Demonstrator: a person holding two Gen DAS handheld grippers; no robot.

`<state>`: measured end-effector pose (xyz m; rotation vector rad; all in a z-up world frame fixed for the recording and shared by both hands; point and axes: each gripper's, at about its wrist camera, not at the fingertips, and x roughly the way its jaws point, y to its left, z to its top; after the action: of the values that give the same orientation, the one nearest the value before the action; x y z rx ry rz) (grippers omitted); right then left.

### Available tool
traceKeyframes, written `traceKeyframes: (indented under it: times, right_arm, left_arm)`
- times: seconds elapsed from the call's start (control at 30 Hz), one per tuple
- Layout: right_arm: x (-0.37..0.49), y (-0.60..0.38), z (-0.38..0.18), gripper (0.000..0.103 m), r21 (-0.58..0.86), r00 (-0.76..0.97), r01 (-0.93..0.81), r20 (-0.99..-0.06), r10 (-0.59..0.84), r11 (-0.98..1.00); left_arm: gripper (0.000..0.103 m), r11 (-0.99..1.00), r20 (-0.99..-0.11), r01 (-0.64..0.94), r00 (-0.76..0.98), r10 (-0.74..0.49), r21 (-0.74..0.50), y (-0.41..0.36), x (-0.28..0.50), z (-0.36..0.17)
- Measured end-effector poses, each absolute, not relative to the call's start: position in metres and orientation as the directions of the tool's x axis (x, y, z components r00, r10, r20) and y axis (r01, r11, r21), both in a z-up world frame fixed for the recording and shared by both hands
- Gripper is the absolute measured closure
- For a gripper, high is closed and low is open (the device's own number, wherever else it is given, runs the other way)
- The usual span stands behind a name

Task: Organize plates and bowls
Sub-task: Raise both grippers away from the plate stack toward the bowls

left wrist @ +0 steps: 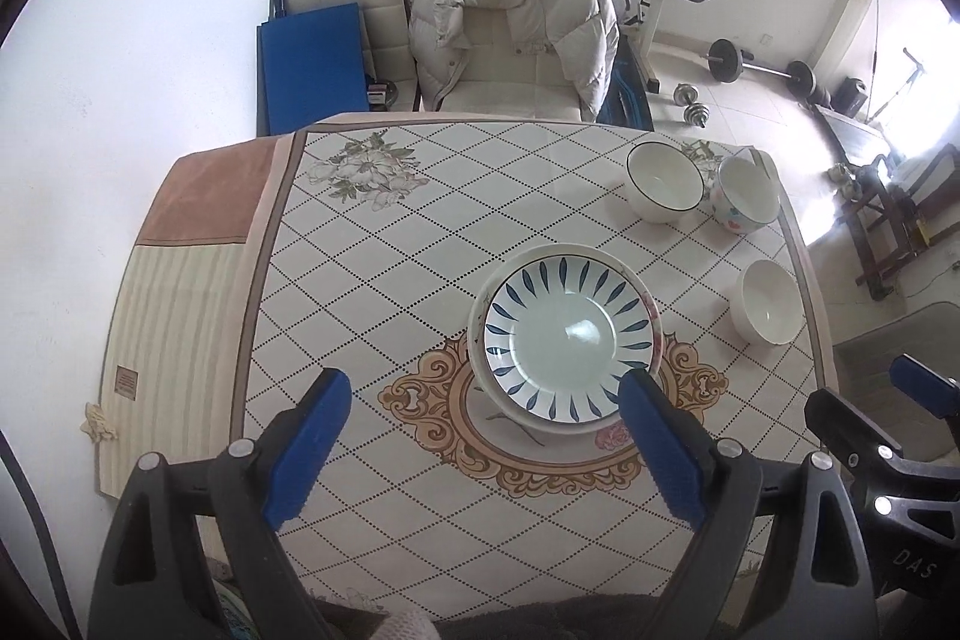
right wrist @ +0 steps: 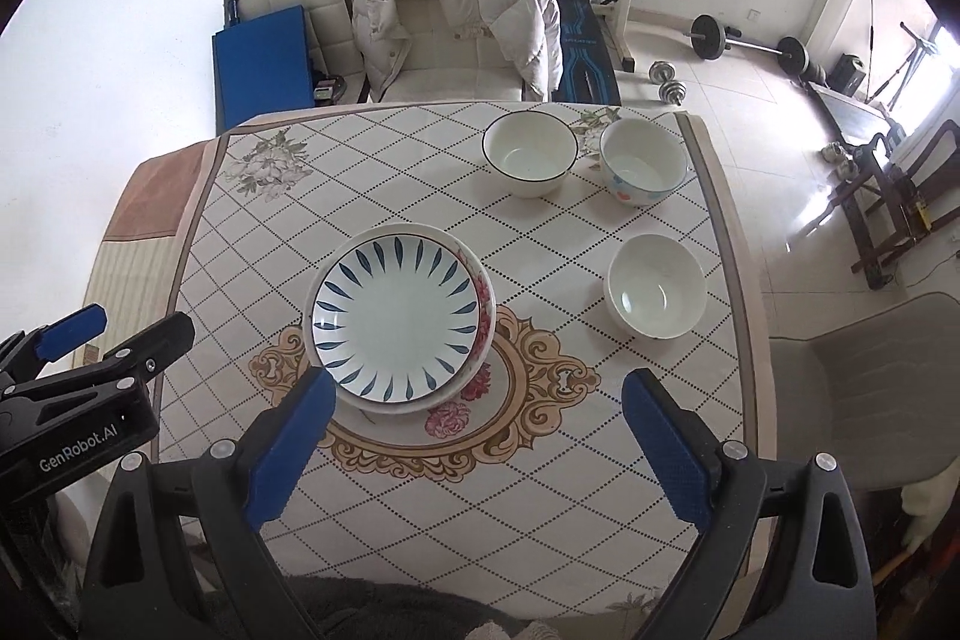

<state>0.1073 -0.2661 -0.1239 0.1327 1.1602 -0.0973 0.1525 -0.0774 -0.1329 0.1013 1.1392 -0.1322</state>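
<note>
Where the left wrist camera looks down, left gripper (left wrist: 483, 439) hovering over the near edge of the table (left wrist: 420, 244), fingers (left wrist: 312, 448) spread wide, nothing between them. Right-hand pad just overlapping the near rim of the blue plate (left wrist: 555, 340), contact impossible to tell. Blue plate stacked on a floral plate (left wrist: 657, 346), both at the table's middle over the gold medallion. Three bowls toward the right edge: rimmed bowl (left wrist: 663, 181) and dotted bowl (left wrist: 744, 196) side by side at the far right corner, white bowl (left wrist: 768, 301) nearer, alone. Right gripper (left wrist: 888, 430) seen at the frame's right side. Chair (left wrist: 516, 34) with a pale jacket beyond the far edge.

Seen from the right wrist camera, right gripper (right wrist: 480, 442) also above the near edge, fingers (right wrist: 666, 448) wide and empty. Blue plate (right wrist: 399, 316) ahead and left, atop the floral plate (right wrist: 480, 340), left pad just beside its near rim. Rimmed bowl (right wrist: 531, 151) and dotted bowl (right wrist: 642, 163) near the far edge, close together; white bowl (right wrist: 654, 283) well apart from the plates, by the right edge. Left gripper (right wrist: 108, 340) at the left, over the table's (right wrist: 540, 460) left edge.
</note>
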Motion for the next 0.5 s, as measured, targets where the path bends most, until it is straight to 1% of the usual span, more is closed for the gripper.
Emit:
traceKeyframes:
  times: [0.27, 0.5]
  right_arm:
    - [0.079, -0.247, -0.086, 0.005, 0.042, 0.434, 0.172, -0.900, -0.037, 0.984]
    - [0.054, -0.235, -0.074, 0.004, 0.040, 0.441, 0.223, -0.895, -0.064, 0.974]
  left_arm:
    - [0.012, 0.980, -0.907, 0.200, 0.410, -0.100, -0.017, -0.066, 0.130, -0.118]
    - [0.012, 0.973, -0.895, 0.229, 0.431, -0.112, -0.012, -0.061, 0.114, -0.109]
